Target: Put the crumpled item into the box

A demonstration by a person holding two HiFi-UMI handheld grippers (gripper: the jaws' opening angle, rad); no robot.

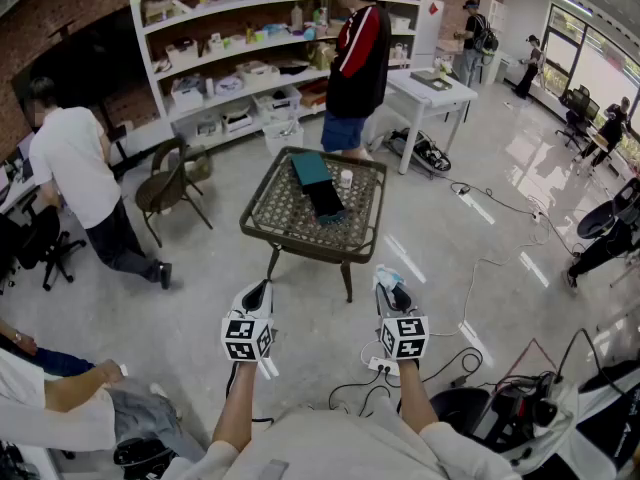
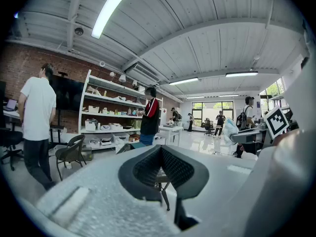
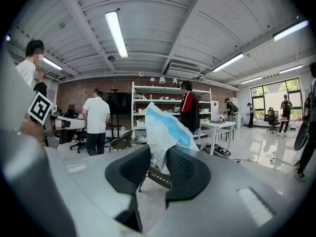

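Observation:
The crumpled item (image 1: 388, 276), a white and blue wad, sticks up out of my right gripper (image 1: 392, 290), whose jaws are shut on it. In the right gripper view the wad (image 3: 165, 127) rises between the black pads of that gripper (image 3: 159, 154). My left gripper (image 1: 259, 293) hangs level beside it, shut with nothing in it. In its own view the left gripper (image 2: 159, 154) has its pads meeting at the tips. Ahead stands a wicker-topped table (image 1: 262, 230) carrying a teal box (image 1: 311, 169), a dark flat piece (image 1: 326, 199) and a small white bottle (image 1: 346, 179).
A person in a red and black jacket (image 1: 357, 63) stands just behind the table. Another person in a white shirt (image 1: 80, 178) walks at the left, near a folding chair (image 1: 170, 183). Cables (image 1: 440, 363) lie on the floor by my right side. Shelves (image 1: 240, 58) line the back wall.

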